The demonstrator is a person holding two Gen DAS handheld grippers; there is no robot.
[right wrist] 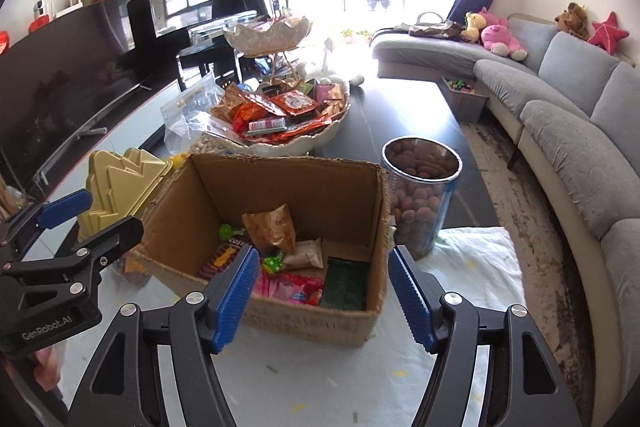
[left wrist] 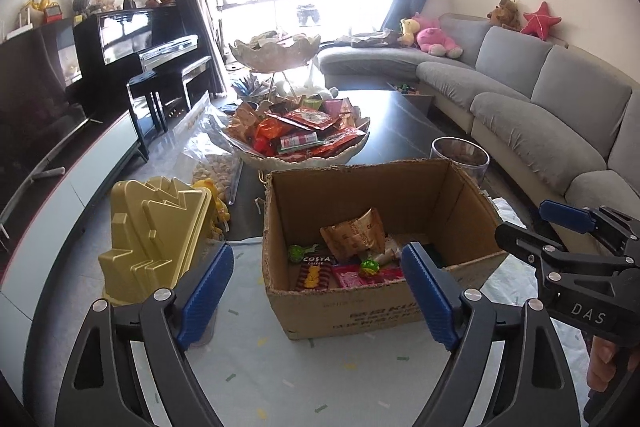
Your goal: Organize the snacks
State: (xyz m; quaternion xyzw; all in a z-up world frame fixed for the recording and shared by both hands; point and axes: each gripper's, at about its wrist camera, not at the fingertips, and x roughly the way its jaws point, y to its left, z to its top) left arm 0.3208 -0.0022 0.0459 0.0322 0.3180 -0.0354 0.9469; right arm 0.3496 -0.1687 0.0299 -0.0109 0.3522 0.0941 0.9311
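With both my left gripper (left wrist: pixel 318 297) and right gripper (right wrist: pixel 322 297) spread wide and empty at the bottom of the frame, I should pick one snack from the cardboard box (right wrist: pixel 280 183) in the centre — probably the gold packet (right wrist: pixel 270 227) on top — and close gently so it is not crushed.

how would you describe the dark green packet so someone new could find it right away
Start at the open cardboard box on the white cloth, in front of the tiered snack bowl. Look at the box floor, in the near corner on the side of the nut jar. The dark green packet lies flat there, the only dark, plain one beside the pink wrapper and brown pouches.
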